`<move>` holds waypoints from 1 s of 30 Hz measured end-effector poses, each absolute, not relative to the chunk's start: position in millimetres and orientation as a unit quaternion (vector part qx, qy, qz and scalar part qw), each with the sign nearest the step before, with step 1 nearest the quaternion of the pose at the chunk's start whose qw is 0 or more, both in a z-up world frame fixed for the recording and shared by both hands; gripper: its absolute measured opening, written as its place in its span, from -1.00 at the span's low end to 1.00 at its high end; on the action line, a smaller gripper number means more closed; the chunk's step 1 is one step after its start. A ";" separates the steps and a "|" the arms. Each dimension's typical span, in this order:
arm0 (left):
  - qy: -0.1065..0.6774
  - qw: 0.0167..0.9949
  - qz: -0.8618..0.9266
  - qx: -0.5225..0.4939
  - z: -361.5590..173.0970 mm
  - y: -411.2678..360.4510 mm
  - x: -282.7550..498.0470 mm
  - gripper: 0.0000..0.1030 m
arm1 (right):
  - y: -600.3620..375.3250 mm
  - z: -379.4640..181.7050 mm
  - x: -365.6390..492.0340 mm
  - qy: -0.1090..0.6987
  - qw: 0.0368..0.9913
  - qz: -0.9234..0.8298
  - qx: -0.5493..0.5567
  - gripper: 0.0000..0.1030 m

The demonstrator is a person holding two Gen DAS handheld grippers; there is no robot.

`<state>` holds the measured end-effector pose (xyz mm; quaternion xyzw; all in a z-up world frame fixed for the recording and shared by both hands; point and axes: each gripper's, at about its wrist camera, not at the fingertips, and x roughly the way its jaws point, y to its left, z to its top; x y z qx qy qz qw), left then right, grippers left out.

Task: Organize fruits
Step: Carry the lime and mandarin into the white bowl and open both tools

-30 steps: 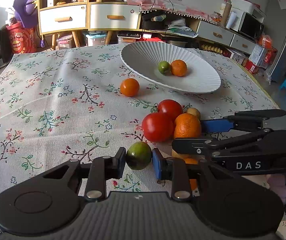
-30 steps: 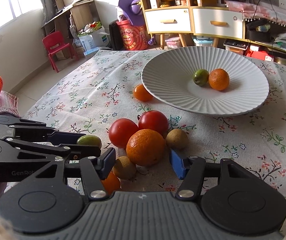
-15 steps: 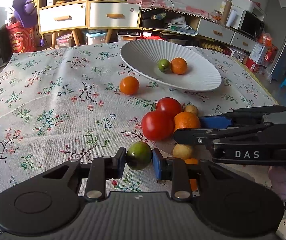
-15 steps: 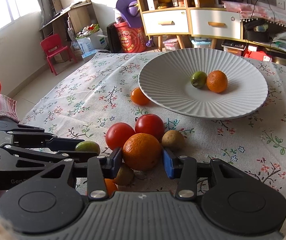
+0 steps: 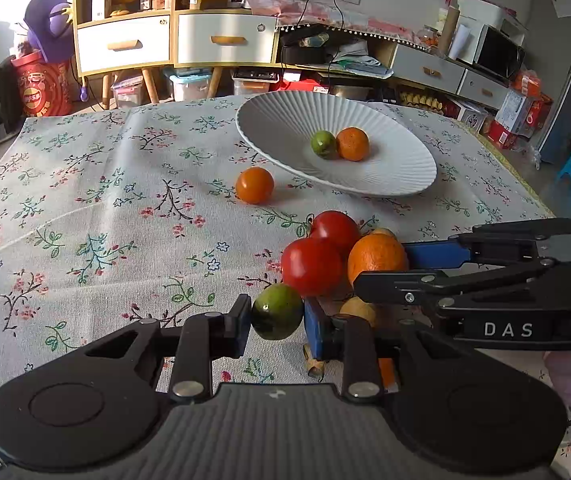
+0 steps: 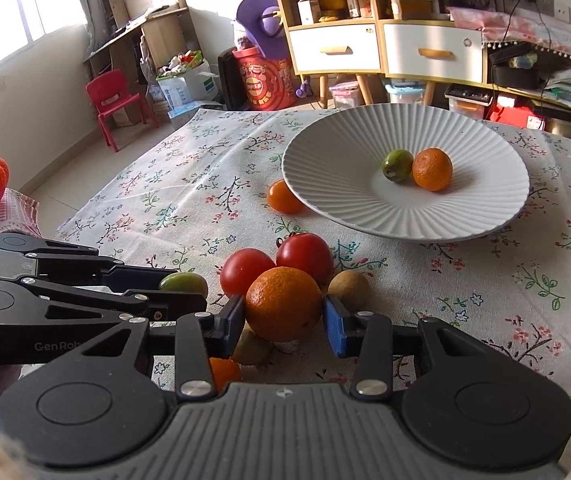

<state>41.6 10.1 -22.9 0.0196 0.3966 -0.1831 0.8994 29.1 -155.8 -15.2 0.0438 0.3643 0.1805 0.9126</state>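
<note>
**Both grippers clamped on fruit, plate half filled**

Your left gripper has its fingers closed in on a green lime, smooth, round and glossy; the blue pads touch it on both sides, low over the worktop. From the right wrist view the same lime peeks out from behind the left gripper's black linkage.

Your right gripper pinches a big orange, dimpled peel, roughly spherical, pads pressed against both flanks. In the left view that orange sits between the right gripper's dark arms.

Clustered just behind the orange: two shiny red tomatoes touching each other, plus a dull brown kiwi-like fruit on the right. Another brownish fruit and a small orange one lie under the right gripper, partly hidden.

A small mandarin rests alone on the cloth, just beside the plate rim. The plate is white, wide, shallow, with radial ribbing; it holds a small green lime and a mandarin touching each other near the centre.

The worktop is covered in a pale, woven floral tablecloth with slight creases.
</note>
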 end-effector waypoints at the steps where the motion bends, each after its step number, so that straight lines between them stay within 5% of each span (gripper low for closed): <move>1: 0.396 0.900 -0.184 0.020 -22.3 9.6 41.6 -0.54 | -155.3 -14.1 27.7 0.362 0.913 0.181 0.043 -0.24; 30: 0.334 0.919 -0.209 0.012 10.2 -45.0 64.7 -0.54 | -203.6 12.2 57.4 0.311 0.942 0.115 0.060 -0.24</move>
